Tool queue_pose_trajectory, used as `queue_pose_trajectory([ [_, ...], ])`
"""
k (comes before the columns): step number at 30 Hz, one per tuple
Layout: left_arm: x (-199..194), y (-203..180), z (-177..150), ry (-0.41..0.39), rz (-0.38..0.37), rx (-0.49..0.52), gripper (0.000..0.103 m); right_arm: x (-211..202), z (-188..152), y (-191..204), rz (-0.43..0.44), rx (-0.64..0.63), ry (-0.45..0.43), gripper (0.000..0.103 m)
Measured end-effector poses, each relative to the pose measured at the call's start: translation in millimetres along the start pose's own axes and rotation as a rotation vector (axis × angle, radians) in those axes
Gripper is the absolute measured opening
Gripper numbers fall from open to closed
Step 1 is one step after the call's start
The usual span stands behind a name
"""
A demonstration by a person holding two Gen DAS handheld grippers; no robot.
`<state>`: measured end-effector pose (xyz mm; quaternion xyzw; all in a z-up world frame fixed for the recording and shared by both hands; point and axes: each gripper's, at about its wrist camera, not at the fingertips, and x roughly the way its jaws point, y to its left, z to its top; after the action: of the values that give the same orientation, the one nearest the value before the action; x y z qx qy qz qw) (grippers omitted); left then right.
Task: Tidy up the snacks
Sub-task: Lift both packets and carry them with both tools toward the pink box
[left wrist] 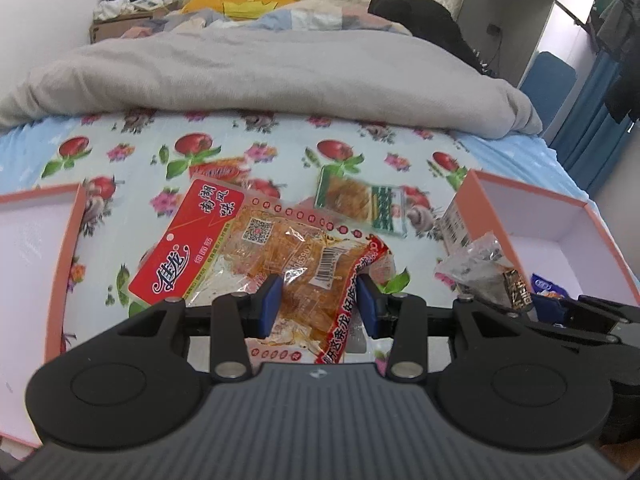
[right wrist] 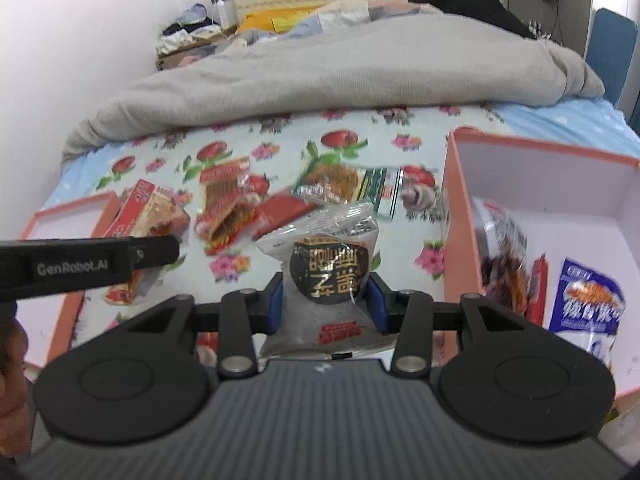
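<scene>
The left gripper is clenched about halfway on a red-and-clear snack bag of orange strips, its blue pads pressing the bag's near end; the bag carries a white brand script on red, a QR code and a barcode. The right gripper grips a silver snack pouch between its pads, also about half closed; the pouch shows a black round label with gold characters and a small red mark below. "GenRobot.AI" is printed on the left gripper's side where it enters the right wrist view. More packets lie on the fruit-print bedsheet, among them a green-edged packet. A pink-walled box at the right holds a blue-and-white packet; a second pink box sits left, with open sheet between.
</scene>
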<state>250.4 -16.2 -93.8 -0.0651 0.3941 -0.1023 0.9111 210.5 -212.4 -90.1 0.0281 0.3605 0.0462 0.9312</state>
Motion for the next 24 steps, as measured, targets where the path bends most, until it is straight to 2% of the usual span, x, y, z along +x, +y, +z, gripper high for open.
queue_pose_trajectory([
  [8, -29.3, -13.8, 35.8, -0.057, -0.052, -0.031, 0.047, -23.3, 30.3, -10.2, 0.0, 0.013, -0.059, 0.046],
  [11, -40.6, -22.2, 47.3, -0.081, -0.037, -0.011, 0.047, -34.7, 40.8, -13.6, -0.002, 0.012, -0.088, 0.046],
  [14, -53.0, -29.1, 57.2, -0.1, -0.068, -0.024, 0.047, -45.0, 49.5, -18.8, 0.0, 0.015, -0.114, 0.046],
  [24, -85.1, -72.3, 82.0, -0.173, -0.096, 0.04, 0.047, -79.9, 74.7, -35.8, -0.008, 0.022, -0.199, 0.046],
])
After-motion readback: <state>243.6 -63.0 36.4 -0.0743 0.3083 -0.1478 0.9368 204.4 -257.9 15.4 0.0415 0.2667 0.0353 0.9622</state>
